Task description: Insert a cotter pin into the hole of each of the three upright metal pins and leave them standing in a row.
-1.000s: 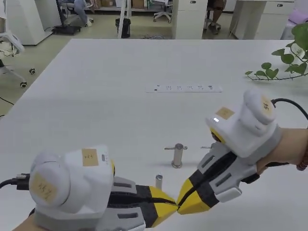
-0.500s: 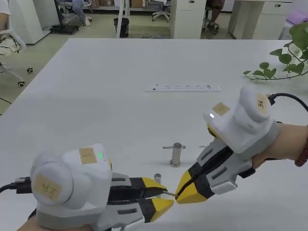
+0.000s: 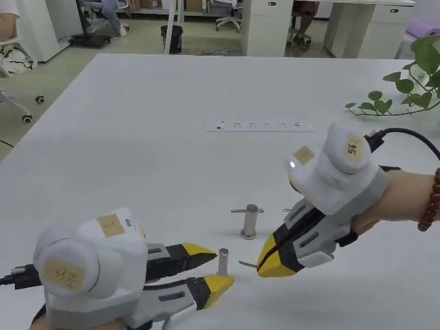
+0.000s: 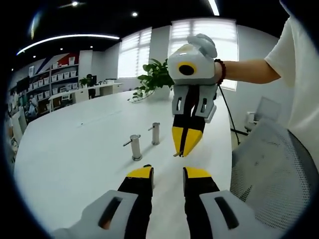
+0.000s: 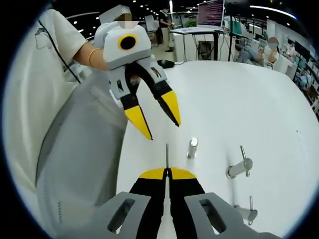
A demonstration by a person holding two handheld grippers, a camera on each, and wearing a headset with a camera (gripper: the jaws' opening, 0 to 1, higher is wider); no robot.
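Note:
Three short upright metal pins stand in a row on the white table (image 3: 137, 151). The near pin (image 3: 223, 257) (image 5: 192, 148) is bare. A cotter pin crosses the middle pin (image 3: 251, 221) (image 4: 134, 147). The far pin (image 4: 155, 133) (image 5: 249, 211) also carries one; in the head view my right gripper hides it. My right gripper (image 3: 265, 265) (image 5: 168, 173) is shut on a thin cotter pin (image 3: 246, 263) (image 5: 166, 155), whose free end points at the near pin from close by. My left gripper (image 3: 218, 269) (image 4: 168, 173) is open just left of that pin, with nothing between its fingers.
A white power strip (image 3: 260, 126) lies further back in the middle of the table. A potted plant's (image 3: 405, 89) leaves hang over the far right edge. Office chairs and desks stand beyond the table. A person's arm and white shirt show behind each gripper.
The two grippers' tips were together a second ago. My left gripper has since opened and drawn back to the left, and the cotter pin stays in my right gripper.

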